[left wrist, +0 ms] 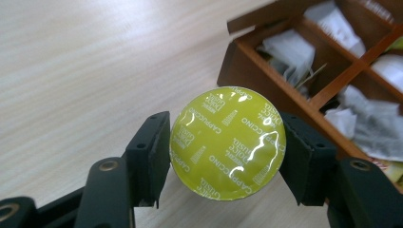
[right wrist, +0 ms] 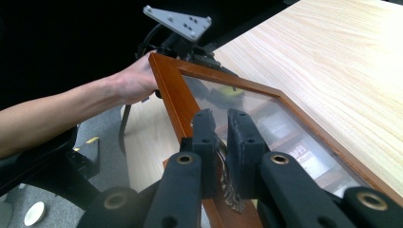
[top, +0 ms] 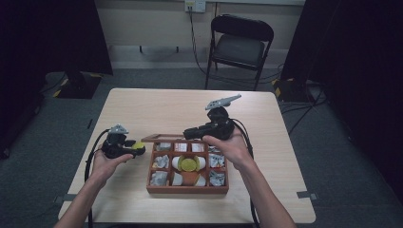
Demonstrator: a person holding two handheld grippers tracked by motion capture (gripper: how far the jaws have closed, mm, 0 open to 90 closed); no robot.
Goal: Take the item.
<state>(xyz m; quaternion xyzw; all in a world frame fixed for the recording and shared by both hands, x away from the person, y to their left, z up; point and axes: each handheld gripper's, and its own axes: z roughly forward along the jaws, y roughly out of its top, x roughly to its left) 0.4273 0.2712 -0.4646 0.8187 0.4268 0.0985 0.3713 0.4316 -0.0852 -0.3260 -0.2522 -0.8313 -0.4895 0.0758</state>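
Note:
A wooden compartment box [top: 187,189] stands mid-table, holding tea bags and white capsules, with one yellow-green capsule [top: 189,164] in its middle. Its glass lid [top: 161,138] is raised at the far side. My right gripper [right wrist: 222,142] is shut on the lid's wooden frame [right wrist: 171,90] at a small metal clasp, and shows above the box [top: 190,132]. Just left of the box, my left gripper [left wrist: 228,156] is shut on another yellow-green capsule [left wrist: 228,142] printed "Cappuccino", low over the table [top: 138,146]. The box's near corner [left wrist: 247,71] lies to its right.
The light wooden table [top: 142,104] has bare room to the left of and behind the box. A black folding chair [top: 240,45] stands beyond the far edge. Cables trail from both grippers off the front edge. Dark curtains flank the room.

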